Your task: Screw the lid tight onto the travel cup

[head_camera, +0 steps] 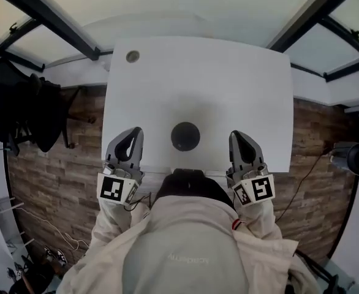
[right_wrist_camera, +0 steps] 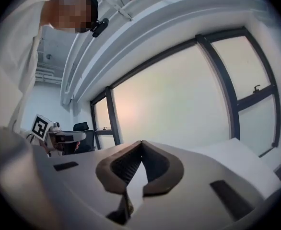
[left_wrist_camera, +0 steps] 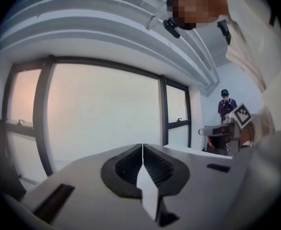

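In the head view a dark round travel cup [head_camera: 185, 136] stands near the front edge of the white table [head_camera: 228, 84], seen from straight above; I cannot tell how its lid sits. My left gripper [head_camera: 134, 131] hangs left of the cup, apart from it, and is shut on nothing. My right gripper [head_camera: 235, 134] hangs right of the cup, also shut and empty. Both point level toward the windows. In the left gripper view the shut left gripper [left_wrist_camera: 142, 145] shows its jaws closed together. The right gripper [right_wrist_camera: 141, 143] looks the same in its own view. The cup is in neither gripper view.
A small round grommet [head_camera: 132, 56] sits at the table's far left corner. Black chairs [head_camera: 26, 103] stand left of the table and a dark device [head_camera: 358, 158] right of it, on a wood floor with cables. Large windows [left_wrist_camera: 102, 119] lie ahead, and a person [left_wrist_camera: 225, 100] stands far off.
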Demonstrator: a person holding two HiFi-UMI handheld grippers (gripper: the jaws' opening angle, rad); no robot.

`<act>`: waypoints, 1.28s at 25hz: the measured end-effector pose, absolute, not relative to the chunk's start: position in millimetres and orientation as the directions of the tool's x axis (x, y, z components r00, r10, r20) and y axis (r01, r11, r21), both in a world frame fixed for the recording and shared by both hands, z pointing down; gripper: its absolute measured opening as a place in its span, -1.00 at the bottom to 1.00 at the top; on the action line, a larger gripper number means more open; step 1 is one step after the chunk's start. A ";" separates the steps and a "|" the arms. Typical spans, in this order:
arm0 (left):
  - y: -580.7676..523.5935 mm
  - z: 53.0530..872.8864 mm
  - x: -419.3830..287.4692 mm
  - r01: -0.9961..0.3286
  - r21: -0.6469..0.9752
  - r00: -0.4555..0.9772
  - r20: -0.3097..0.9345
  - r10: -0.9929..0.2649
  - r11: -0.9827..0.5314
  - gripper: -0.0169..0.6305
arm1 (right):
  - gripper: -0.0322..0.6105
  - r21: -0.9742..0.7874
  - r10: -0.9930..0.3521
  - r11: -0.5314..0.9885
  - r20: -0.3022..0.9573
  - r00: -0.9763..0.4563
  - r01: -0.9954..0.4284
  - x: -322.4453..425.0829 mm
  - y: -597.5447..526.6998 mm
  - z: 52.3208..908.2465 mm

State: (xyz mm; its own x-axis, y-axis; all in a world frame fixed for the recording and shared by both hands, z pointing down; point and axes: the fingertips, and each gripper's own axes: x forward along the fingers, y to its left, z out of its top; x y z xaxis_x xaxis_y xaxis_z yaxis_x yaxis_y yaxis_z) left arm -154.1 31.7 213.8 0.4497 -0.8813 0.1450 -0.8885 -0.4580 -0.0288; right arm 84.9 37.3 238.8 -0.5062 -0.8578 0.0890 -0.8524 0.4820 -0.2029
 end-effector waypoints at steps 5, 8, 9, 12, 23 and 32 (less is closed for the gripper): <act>32.0 184.0 -121.4 -0.910 -0.087 0.395 0.111 -0.912 -0.405 -0.92 | -0.83 -0.144 -0.862 0.504 -0.017 -0.507 -0.852 80.6 45.3 159.2; 38.2 166.2 -99.3 -0.904 -0.083 0.412 0.092 -0.906 -0.420 -0.92 | -0.84 -0.134 -0.863 0.505 -0.065 -0.501 -0.853 81.6 54.9 126.8; 39.6 161.2 -97.2 -0.905 -0.097 0.409 0.080 -0.909 -0.415 -0.92 | -0.84 -0.130 -0.864 0.503 -0.074 -0.498 -0.854 80.9 57.7 119.6; 40.3 147.6 -97.8 -0.906 -0.118 0.404 0.046 -0.914 -0.407 -0.92 | -0.84 -0.120 -0.866 0.501 -0.090 -0.493 -0.857 75.0 64.2 107.3; 38.6 134.9 -100.7 -0.920 -0.076 0.383 0.033 -0.923 -0.384 -0.92 | -0.84 -0.158 -0.887 0.461 -0.082 -0.454 -0.873 80.2 58.1 110.1; 37.5 142.1 -109.7 -0.929 -0.043 0.366 0.058 -0.929 -0.369 -0.92 | -0.84 -0.179 -0.889 0.457 -0.077 -0.451 -0.871 80.4 57.9 114.6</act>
